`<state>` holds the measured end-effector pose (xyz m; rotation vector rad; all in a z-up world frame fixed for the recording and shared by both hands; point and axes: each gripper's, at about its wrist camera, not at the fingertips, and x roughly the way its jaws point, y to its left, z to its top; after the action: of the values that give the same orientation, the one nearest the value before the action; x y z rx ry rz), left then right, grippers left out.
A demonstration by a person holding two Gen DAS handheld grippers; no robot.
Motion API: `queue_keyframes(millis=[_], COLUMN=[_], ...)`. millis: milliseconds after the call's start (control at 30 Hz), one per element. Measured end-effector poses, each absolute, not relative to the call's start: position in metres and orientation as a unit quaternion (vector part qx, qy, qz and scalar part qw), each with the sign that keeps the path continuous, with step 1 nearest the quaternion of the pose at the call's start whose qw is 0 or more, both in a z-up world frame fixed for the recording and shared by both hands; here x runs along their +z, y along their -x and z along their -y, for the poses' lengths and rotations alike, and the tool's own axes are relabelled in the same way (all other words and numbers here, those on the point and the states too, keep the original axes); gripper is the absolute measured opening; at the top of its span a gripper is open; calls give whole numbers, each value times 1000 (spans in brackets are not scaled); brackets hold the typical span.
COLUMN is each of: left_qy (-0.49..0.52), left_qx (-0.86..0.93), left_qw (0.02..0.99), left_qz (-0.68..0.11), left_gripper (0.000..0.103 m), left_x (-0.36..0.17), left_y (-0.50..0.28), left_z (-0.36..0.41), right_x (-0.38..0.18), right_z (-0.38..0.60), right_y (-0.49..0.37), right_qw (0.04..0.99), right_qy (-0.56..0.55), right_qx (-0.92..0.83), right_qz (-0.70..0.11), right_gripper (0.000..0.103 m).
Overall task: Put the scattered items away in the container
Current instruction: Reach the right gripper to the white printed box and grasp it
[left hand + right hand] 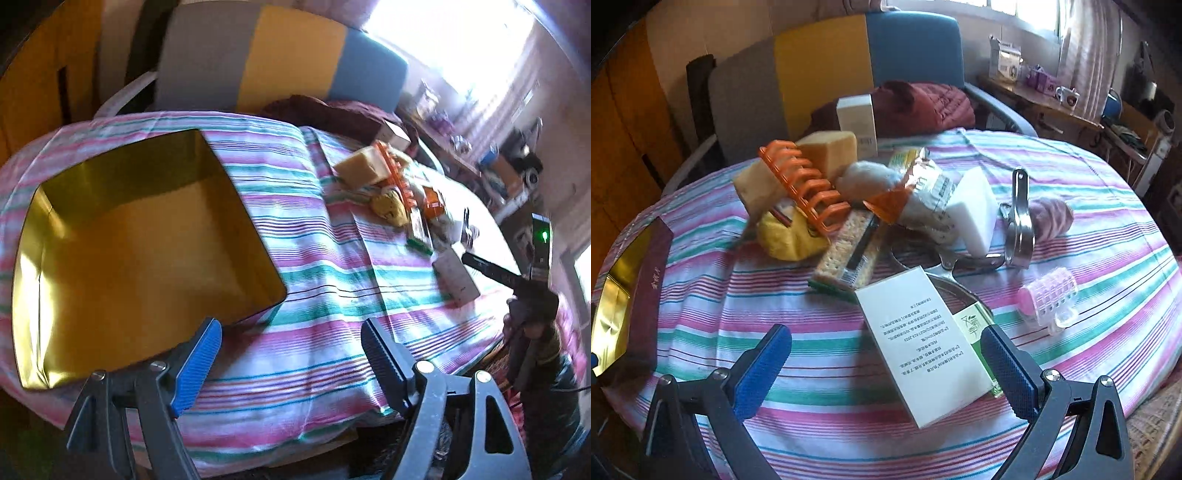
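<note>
Meanwhile, both grippers, left (291,343) and right (886,354), hung spread and empty over the table (332,295); the gold tin (147,236) held nothing.

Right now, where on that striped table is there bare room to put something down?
Bare striped cloth lies between the gold-lined box and the pile around the orange rack. Another patch lies beyond the pink roller. The middle is crowded. The box itself looks empty.
</note>
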<state>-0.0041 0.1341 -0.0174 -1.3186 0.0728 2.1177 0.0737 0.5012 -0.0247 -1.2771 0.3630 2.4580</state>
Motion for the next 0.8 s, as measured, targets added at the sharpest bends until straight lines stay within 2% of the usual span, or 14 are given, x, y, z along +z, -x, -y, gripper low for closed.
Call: queue_keyframes(millis=[300,333,533,600,733,800], left_qy=[515,517,515,520,535,535], left_qx=[780,776,755,749,735,736], left_qw=[350,355,393,398,408,408], left_qz=[-71,-73,-101,-99,-82,-81], left_gripper=[85,86,86,86,80,79], left_x=[-21,-22,-25,-26,-31,-35], left_y=[15,16,17,21,32,39], left_z=[-189,-196,-246,-262,-289,-302], right_x=[-33,-32,-40,-41,-46,-51], right_z=[-494,-497,-518,-514,-513,-516], right_y=[-72,-74,-80,-79,-77,-76], right_qw=[152,157,162,155,162,162], right_qy=[445,440,450,452,459,467], right_qx=[877,877,863,865,861,856], right_qz=[-105,-110,-162,-155,-145,-150], right_gripper=[100,97,96,92,65,65])
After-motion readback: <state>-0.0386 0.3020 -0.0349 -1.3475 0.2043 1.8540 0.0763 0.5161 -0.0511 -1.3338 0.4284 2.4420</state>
